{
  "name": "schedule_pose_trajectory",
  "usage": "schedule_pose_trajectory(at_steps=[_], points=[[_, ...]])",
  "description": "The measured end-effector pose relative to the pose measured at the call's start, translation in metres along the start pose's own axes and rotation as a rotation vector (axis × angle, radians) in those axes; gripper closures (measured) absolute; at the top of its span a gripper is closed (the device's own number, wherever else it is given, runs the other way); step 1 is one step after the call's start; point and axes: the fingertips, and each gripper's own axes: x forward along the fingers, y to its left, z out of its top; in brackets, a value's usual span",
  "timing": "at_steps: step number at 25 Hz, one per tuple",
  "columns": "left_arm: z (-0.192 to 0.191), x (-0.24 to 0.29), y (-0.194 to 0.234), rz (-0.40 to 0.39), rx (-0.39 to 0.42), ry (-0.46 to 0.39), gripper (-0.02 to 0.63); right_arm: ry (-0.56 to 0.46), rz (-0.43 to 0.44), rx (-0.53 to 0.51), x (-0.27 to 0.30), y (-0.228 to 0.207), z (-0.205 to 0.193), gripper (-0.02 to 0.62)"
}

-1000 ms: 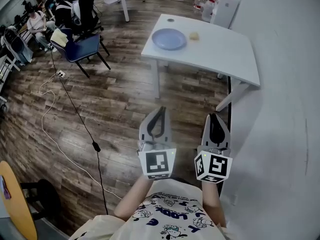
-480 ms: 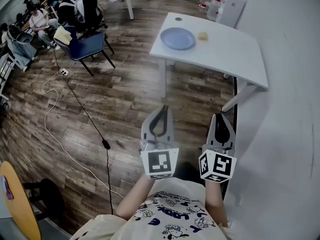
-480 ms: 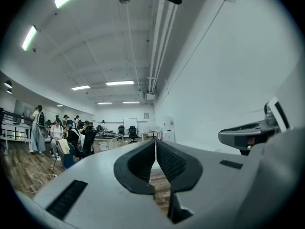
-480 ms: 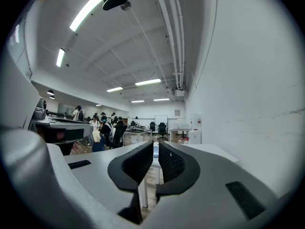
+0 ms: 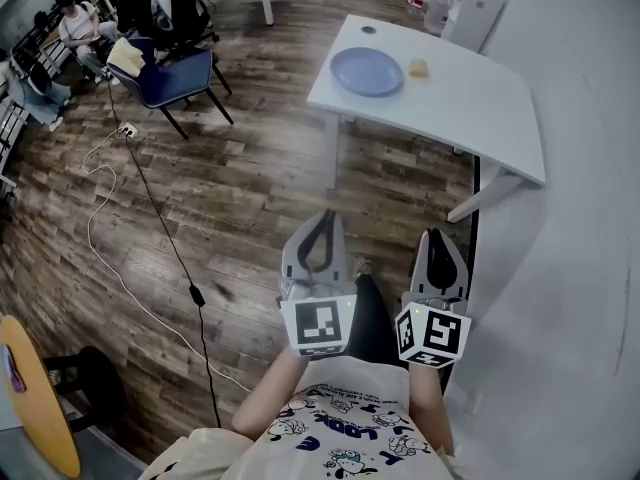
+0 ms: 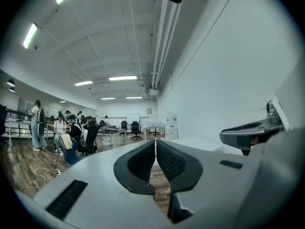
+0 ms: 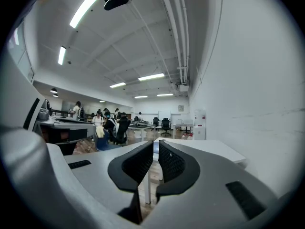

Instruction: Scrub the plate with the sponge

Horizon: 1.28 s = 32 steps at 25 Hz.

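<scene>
A round blue plate (image 5: 367,71) lies on the white table (image 5: 470,108) far ahead in the head view, with a small yellow sponge (image 5: 418,68) just right of it. Both grippers are held low in front of the person's body, well short of the table and above the wooden floor. My left gripper (image 5: 321,220) is shut with nothing in it; in the left gripper view its jaws (image 6: 155,143) meet along a thin line. My right gripper (image 5: 437,236) is also shut and empty, its tips (image 7: 156,144) pointing at the table (image 7: 209,149).
A blue chair (image 5: 170,78) and seated people stand at the far left. A black cable (image 5: 150,218) runs across the wooden floor. A white wall (image 5: 580,268) lines the right side. A white cabinet (image 5: 475,8) and bottles stand behind the table. An orange round seat (image 5: 35,398) is at bottom left.
The table with plate and sponge has shifted right in the head view. A dark trouser leg and shoe now show between the grippers. Both grippers stay shut.
</scene>
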Motion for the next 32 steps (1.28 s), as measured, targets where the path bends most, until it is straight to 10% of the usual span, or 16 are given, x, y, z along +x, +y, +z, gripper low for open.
schedule_pose_trajectory(at_steps=[32], points=[[0.023, 0.282, 0.042, 0.198, -0.01, -0.005, 0.588, -0.021, 0.121, 0.044, 0.313, -0.101, 0.022, 0.551]])
